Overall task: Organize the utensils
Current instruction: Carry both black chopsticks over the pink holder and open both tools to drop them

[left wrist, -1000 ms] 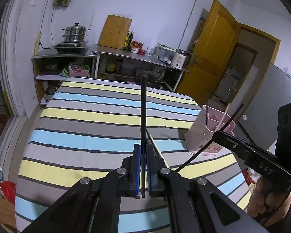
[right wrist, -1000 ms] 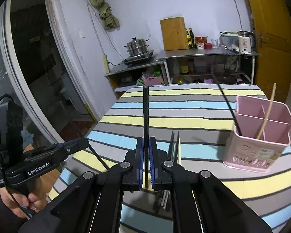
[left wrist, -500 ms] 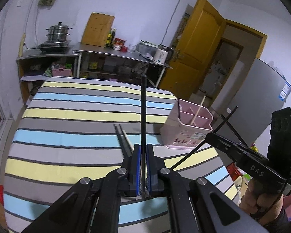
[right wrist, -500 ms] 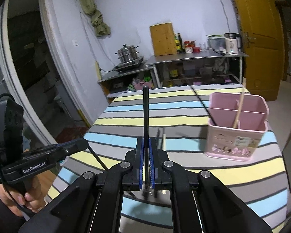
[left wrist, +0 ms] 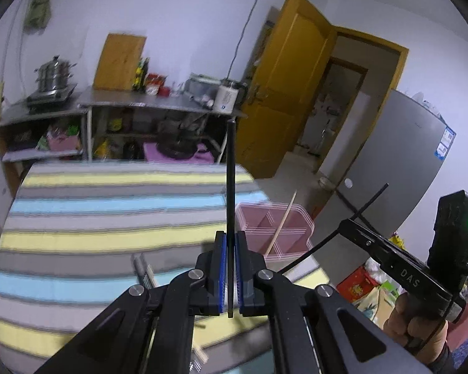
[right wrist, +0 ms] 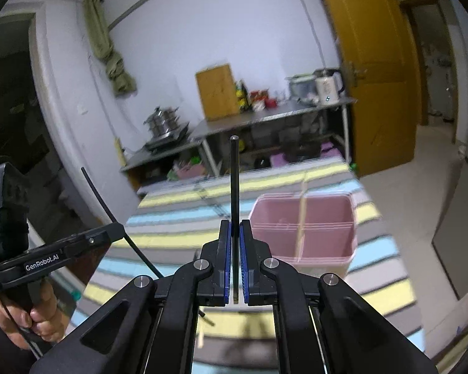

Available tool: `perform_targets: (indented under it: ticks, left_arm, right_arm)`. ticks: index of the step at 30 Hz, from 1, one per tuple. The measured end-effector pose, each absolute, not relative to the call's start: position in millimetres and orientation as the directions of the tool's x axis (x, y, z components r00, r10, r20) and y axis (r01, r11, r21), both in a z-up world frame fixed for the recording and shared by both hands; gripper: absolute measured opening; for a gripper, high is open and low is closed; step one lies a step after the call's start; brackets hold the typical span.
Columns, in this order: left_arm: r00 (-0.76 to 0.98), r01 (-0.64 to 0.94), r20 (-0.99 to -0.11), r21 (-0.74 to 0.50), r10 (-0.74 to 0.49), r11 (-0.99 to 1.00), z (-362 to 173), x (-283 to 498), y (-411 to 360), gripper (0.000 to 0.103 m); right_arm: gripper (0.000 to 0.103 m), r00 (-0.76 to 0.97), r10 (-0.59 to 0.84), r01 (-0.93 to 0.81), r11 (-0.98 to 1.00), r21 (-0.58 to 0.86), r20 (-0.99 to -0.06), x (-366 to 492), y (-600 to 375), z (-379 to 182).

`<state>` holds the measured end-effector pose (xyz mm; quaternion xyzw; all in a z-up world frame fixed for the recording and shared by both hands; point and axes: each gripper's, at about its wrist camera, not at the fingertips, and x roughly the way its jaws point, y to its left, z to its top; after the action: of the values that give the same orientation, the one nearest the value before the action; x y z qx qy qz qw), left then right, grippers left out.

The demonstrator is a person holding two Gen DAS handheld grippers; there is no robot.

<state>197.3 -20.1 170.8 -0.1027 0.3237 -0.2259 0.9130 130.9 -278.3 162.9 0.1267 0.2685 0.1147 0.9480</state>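
While each hand-held gripper (left wrist: 231, 272) (right wrist: 234, 263) clamps a black chopstick (left wrist: 231, 193) (right wrist: 234, 187), the pink caddy (right wrist: 305, 233) beside them holds one wooden chopstick (right wrist: 302, 215).

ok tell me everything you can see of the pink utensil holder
The pink utensil holder looks like plastic, a squarish bin with rounded corners and inner dividers splitting it into compartments. It stands upright on the striped tablecloth near the table's right edge. One pale wooden chopstick leans inside it, sticking out above the rim. Neither gripper touches it.
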Motion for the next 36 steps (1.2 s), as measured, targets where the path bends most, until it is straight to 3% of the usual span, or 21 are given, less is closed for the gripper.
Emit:
perform_targets:
  ticks: [9,29,32,36]
  left_arm:
    - [0.703,0.390,-0.493,-0.336,-0.512,0.858,201,251,-61,0.005]
    - [0.617,0.392,-0.622,-0.288,-0.482,0.873,112,286,-106,0.005]
    - [0.619,0.389,-0.621,-0.289,-0.481,0.875,111,282,-102,0.012]
    - [0.626,0.393,-0.599,-0.309,-0.499,0.866,115,275,-93,0.022]
  right_arm:
    - [0.005,0.882,0.214,-0.089,0.951,0.297,-0.420,163,-315,192]
    - [0.006,0.770,0.227,-0.055,0.955,0.292,-0.597,186,-310,108]
    - [0.007,0.768,0.222,-0.053,0.957,0.286,-0.601,181,-311,109]
    - [0.020,0.774,0.218,-0.045,0.955,0.292,-0.594,174,-312,111]
